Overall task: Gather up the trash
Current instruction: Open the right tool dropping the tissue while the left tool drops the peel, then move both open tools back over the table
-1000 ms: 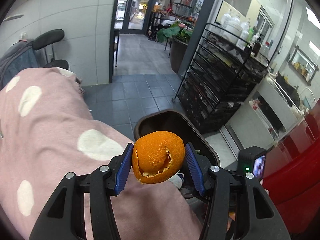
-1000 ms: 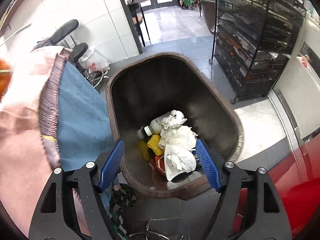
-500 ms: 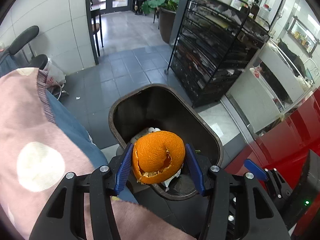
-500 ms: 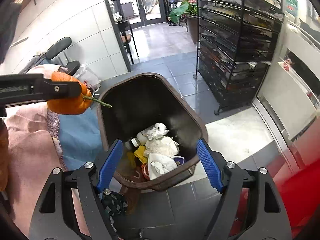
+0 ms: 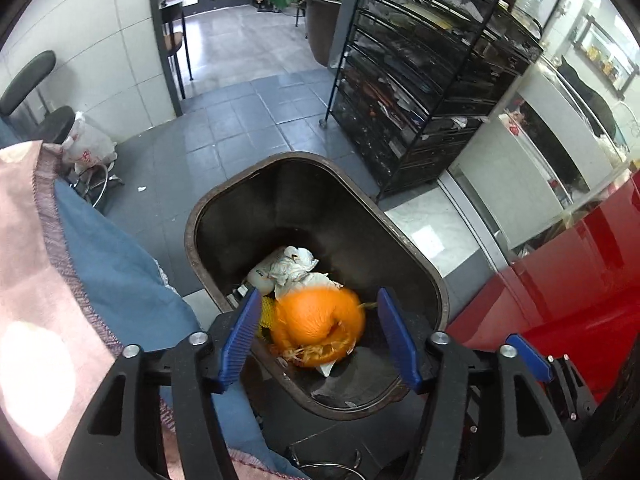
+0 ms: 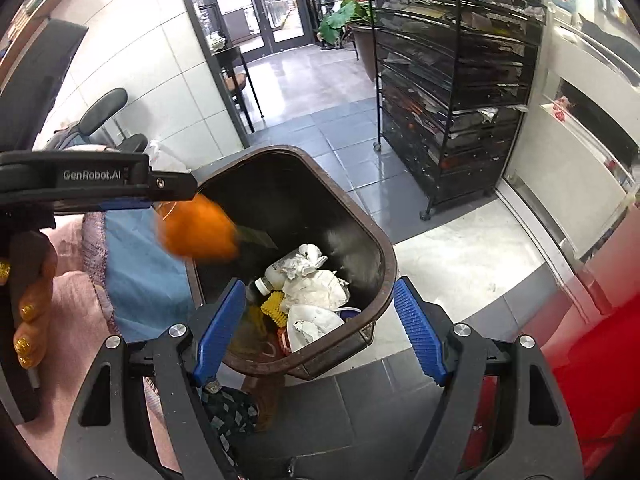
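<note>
Left claw (image 5: 316,336) above grey tiled floor (image 5: 240,116)

The orange peel (image 5: 316,322) is showing only as a motion-blurred smear in both views, its edges unreadable. In the right wrist view the left gripper (image 6: 152,196) is running off the left edge, its fingers mostly hidden. Shelf contents on the black rack (image 5: 420,92) are too small to tell.

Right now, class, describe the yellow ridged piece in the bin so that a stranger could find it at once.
Start at the dark brown oval plastic bin on the grey tiled floor. Among its rubbish, look below the small white bottle, left of the crumpled white paper. The small yellow ridged piece is the only bright yellow, bumpy thing there.
</note>
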Motion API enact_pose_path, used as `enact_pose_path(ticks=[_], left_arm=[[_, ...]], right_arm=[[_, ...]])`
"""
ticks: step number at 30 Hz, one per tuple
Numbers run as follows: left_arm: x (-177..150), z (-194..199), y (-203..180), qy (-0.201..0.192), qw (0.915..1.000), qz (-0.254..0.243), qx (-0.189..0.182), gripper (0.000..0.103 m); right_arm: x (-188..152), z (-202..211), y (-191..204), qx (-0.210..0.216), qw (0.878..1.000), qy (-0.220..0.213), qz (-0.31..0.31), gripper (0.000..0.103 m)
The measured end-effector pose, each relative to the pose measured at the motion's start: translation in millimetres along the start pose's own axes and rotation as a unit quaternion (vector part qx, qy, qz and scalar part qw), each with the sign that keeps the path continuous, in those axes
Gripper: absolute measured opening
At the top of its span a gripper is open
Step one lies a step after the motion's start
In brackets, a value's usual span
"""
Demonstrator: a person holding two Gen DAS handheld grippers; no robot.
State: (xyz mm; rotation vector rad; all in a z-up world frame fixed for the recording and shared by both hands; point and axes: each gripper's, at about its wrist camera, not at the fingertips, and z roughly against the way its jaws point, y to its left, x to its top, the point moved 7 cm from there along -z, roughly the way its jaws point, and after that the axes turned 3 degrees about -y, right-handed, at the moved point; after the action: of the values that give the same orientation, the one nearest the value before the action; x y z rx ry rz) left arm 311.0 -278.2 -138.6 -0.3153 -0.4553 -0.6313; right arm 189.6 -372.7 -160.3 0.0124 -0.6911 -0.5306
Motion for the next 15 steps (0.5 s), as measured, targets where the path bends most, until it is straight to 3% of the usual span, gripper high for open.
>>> enact_pose_path(ticks=[3,15], left_arm=[[1.4,6.1,-0.3,-0.016,0.9999,0.001,-0.002,0.082],[5.2,10.4,-3.4,-0.033,0.9993,0.008,-0.014,0.084]], right_arm=[[-0.5,2.6,-1.0,-0.002,1.0,-0.002,-0.006,0.076],[0.5,7.6,-1.9,-0.008,1.0,-0.003,-0.009,0.076]])
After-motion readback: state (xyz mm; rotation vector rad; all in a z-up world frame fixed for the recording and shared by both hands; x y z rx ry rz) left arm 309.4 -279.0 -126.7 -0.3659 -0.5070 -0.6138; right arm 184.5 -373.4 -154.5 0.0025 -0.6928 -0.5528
